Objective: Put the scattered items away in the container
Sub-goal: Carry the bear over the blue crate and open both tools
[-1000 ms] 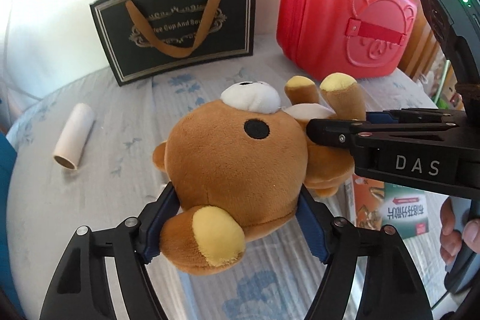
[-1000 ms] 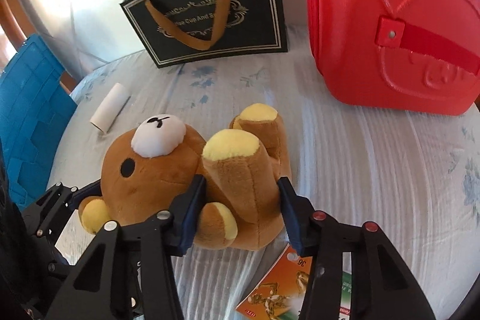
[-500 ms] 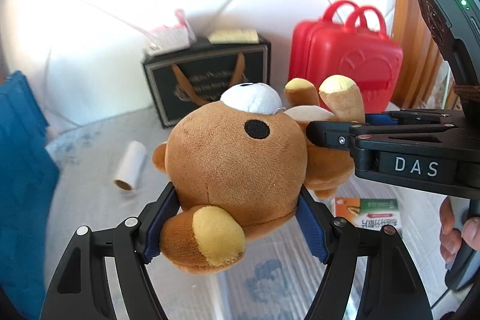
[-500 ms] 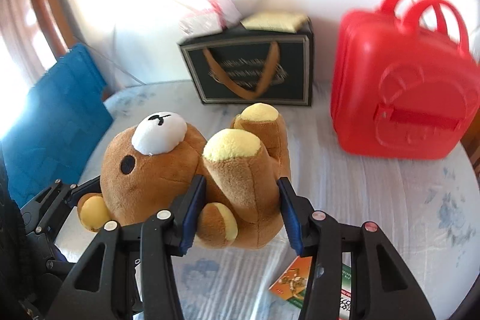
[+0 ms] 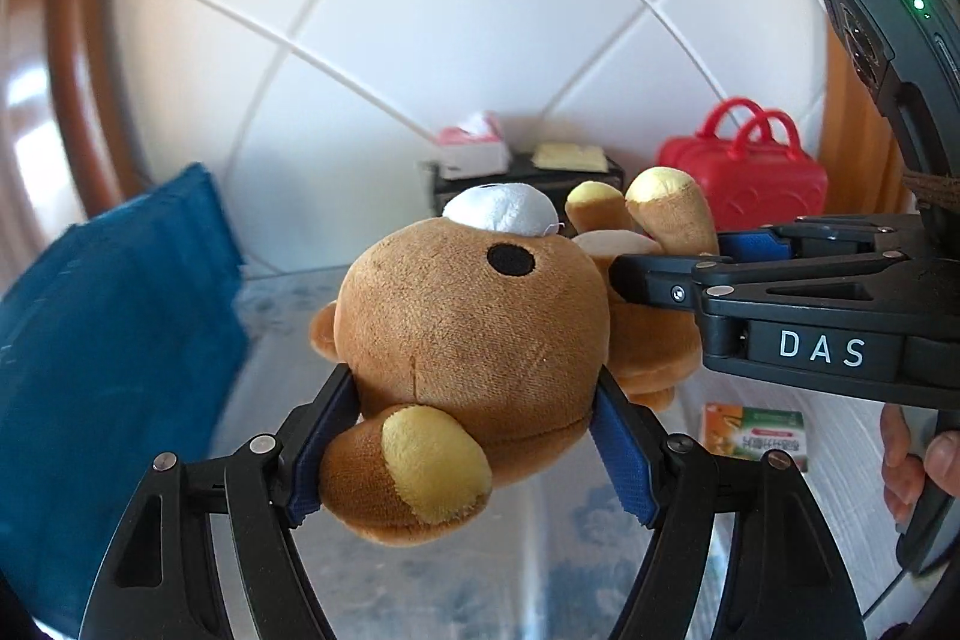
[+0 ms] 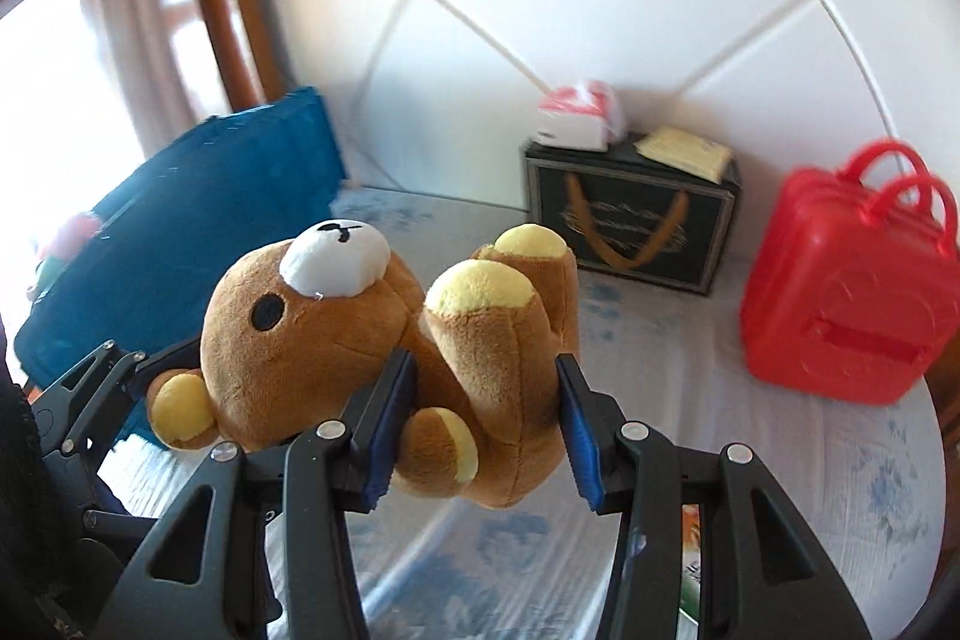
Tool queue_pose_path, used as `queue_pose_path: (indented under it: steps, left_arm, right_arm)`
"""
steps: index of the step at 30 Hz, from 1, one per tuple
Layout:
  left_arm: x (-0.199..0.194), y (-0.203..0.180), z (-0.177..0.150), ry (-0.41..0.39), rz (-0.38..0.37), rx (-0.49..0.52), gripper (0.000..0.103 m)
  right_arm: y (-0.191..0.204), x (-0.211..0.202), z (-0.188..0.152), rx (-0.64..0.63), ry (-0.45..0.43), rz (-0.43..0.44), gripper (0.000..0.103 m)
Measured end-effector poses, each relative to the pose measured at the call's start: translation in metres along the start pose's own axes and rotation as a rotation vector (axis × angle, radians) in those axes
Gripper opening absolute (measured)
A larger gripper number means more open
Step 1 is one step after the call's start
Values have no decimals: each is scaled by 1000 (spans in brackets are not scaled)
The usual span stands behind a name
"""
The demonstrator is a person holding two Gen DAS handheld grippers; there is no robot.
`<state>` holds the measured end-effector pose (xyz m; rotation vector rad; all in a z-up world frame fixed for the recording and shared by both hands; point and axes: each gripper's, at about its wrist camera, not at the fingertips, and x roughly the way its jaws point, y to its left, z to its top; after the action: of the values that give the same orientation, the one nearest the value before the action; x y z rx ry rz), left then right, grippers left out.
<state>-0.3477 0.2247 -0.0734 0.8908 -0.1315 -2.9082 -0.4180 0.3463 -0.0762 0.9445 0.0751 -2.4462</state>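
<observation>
One item in hand: brown plush bear with yellow paws (image 5: 474, 340), head clamped in left claw (image 5: 474, 436), legs clamped in right claw (image 6: 480, 424), held above flowered bed sheet (image 6: 810, 466). Not yet binned. Below right claw: orange-green printed packet (image 5: 756, 433), left to tidy. Container unidentified.

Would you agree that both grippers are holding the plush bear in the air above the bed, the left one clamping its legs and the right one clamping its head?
Not quite: the parts are swapped. The left wrist view shows the left gripper clamping the plush bear by its head, and the right wrist view shows the right gripper clamping its legs. The rest holds: both grip it, lifted above the bed.
</observation>
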Motion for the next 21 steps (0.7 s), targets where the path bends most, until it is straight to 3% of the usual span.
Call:
queue_pose_path:
  steps: [10,16,21]
  left_arm:
    - [-70,105,7,-106,113,-49,75]
    - [-99,205,14,-165,172,-46,75]
    - [-109,302,19,-175,223,-47,75]
  right_arm:
    - [118,-18,42,-114,-89,68,46]
    - [210,-5,84,-156,-162,102,46]
    - [291,31,127,-178,-194,143,46]
